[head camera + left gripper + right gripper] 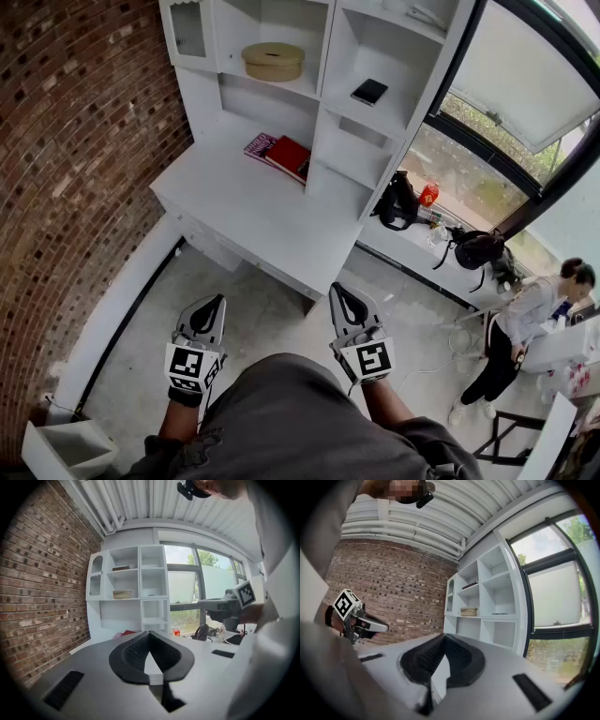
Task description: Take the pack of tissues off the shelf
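Both tools are held low in front of the body, well apart from the shelf (330, 141). The left tool (212, 307) is shown shut in its own view, pads pressed together w/ nothing between them. Same for the right tool (341, 292): closed, empty.

The pack of tissues (369, 91) is taken to be the small dark flat item lying in the shelf's right-hand column, upper compartment, alone on its board. It is not yet touched. One compartment to the left a round tan box (273, 61) is seen. Lower down, red books (281, 152) are lying on the table (234, 211).

Handling, as a judgement: the pack is expected to be light and soft, prob. film-wrapped and so a bit slippery. It is likely to be squashed if pinched hard, but not fragile. It lies flat, so little height is offered. A pinch across its narrow width from the front edge looks best, w/ the tool brought in level under the board above. A tool has to be opened first.

Writing: no brand or label can be read on the pack at this range. The book covers are too small to read as well. Only the square black-and-white markers on the tools' cubes are made out, no text.
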`<state>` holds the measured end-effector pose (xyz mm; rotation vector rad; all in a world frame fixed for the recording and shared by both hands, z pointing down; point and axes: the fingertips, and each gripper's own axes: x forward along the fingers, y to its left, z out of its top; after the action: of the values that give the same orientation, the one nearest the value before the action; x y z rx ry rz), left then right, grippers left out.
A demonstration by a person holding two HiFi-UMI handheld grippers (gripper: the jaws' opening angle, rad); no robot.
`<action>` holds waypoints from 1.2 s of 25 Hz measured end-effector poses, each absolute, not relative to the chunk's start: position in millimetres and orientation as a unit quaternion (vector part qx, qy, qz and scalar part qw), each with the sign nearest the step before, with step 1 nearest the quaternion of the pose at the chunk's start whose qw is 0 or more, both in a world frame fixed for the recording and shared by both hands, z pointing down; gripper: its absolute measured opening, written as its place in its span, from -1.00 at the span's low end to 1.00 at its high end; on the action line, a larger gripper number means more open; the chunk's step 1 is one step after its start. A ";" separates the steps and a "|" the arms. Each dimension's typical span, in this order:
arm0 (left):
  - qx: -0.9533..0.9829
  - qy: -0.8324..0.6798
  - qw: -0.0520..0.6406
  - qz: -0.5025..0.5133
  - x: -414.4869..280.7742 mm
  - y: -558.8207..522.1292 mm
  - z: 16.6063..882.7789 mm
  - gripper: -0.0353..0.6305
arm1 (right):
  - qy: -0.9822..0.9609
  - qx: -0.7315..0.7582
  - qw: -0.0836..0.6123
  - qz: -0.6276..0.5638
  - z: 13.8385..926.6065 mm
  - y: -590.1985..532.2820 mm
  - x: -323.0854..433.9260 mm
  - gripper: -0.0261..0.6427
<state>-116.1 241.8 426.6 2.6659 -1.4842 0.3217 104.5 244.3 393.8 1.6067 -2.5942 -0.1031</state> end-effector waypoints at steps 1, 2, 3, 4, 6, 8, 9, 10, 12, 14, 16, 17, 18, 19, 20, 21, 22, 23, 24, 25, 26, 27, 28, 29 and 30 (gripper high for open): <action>0.868 -0.484 0.036 0.106 -113.6 240.9 427.0 -0.89 | -0.850 0.524 0.045 -0.035 394.4 243.5 106.6 -0.92; 0.868 -0.484 0.036 0.106 -111.3 240.0 427.4 -0.89 | -0.850 0.523 0.046 -0.035 394.9 242.7 108.6 -0.92; 0.868 -0.484 0.036 0.107 -109.2 239.5 428.1 -0.89 | -0.851 0.523 0.045 -0.035 395.4 242.1 110.3 -0.92; 0.867 -0.485 0.037 0.108 -107.4 239.4 429.2 -0.89 | -0.851 0.522 0.045 -0.034 396.0 242.0 111.6 -0.92; 0.867 -0.485 0.040 0.110 -104.3 240.6 431.9 -0.89 | -0.851 0.522 0.044 -0.031 398.5 242.9 114.2 -0.92; 0.867 -0.484 0.041 0.113 -102.2 242.3 433.3 -0.89 | -0.852 0.521 0.050 -0.030 405.2 244.6 117.5 -0.92; 0.866 -0.485 0.042 0.114 -101.5 243.3 433.7 -0.89 | -0.852 0.520 0.054 -0.031 410.2 245.7 119.5 -0.92; 0.866 -0.485 0.043 0.116 -100.9 244.4 434.2 -0.89 | -0.852 0.520 0.056 -0.030 414.2 246.8 121.2 -0.92; 0.865 -0.486 0.043 0.117 -99.0 246.8 434.8 -0.89 | -0.854 0.517 0.051 -0.024 414.5 248.1 121.9 -0.92; 0.865 -0.486 0.045 0.115 -96.9 248.4 433.6 -0.89 | -0.858 0.512 0.034 -0.015 405.5 248.2 119.9 -0.92; 0.864 -0.490 0.044 0.110 -96.6 248.5 430.9 -0.89 | -0.861 0.508 0.023 -0.011 398.6 247.5 119.1 -0.92; 0.862 -0.493 0.043 0.107 -97.2 248.3 429.1 -0.89 | -0.862 0.506 0.020 -0.012 397.5 247.1 119.0 -0.91; 0.861 -0.495 0.041 0.104 -98.0 248.4 427.4 -0.89 | -0.865 0.501 0.020 -0.012 397.5 246.9 118.4 -0.88; 0.861 -0.497 0.039 0.102 -98.4 248.8 425.7 -0.89 | -0.869 0.495 0.021 -0.012 398.2 247.1 117.3 -0.80; 0.861 -0.497 0.038 0.101 -98.3 249.4 424.3 -0.85 | -0.872 0.488 0.022 -0.011 399.1 247.7 116.1 -0.71; 0.861 -0.497 0.038 0.101 -97.8 250.0 422.9 -0.73 | -0.876 0.482 0.023 -0.011 399.7 248.4 115.0 -0.54; 0.861 -0.497 0.038 0.100 -97.0 250.4 421.7 -0.62 | -0.879 0.477 0.024 -0.013 400.1 249.0 114.0 -0.30; 0.861 -0.497 0.038 0.099 -96.0 250.6 420.5 -0.50 | -0.880 0.474 0.025 -0.017 399.9 249.3 113.4 -0.14; 0.862 -0.496 0.038 0.097 -94.6 250.9 419.4 -0.36 | -0.880 0.473 0.025 -0.023 399.0 249.5 113.2 -0.02; 0.863 -0.495 0.038 0.095 -92.7 251.5 418.4 -0.26 | -0.880 0.474 0.024 -0.031 397.3 249.7 113.1 0.19; 0.864 -0.493 0.036 0.092 -90.2 252.5 417.4 -0.08 | -0.878 0.476 0.023 -0.041 395.2 250.0 113.3 0.40; 0.866 -0.491 0.033 0.090 -87.5 253.9 416.4 0.16 | -0.876 0.479 0.020 -0.048 392.4 250.5 114.1 0.55; 0.868 -0.488 0.030 0.087 -84.6 255.7 415.6 0.32 | -0.873 0.484 0.016 -0.053 389.6 251.2 115.9 0.65; 0.869 -0.486 0.027 0.085 -81.7 257.4 415.0 0.34 | -0.871 0.488 0.012 -0.056 387.0 252.1 118.4 0.69; 0.870 -0.485 0.026 0.085 -78.9 258.2 414.8 0.37 | -0.870 0.489 0.008 -0.057 384.9 252.9 120.9 0.72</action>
<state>-78.9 258.2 414.8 2.6884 -1.4991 0.2617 120.9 252.9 384.9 1.5294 -2.7195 -0.1769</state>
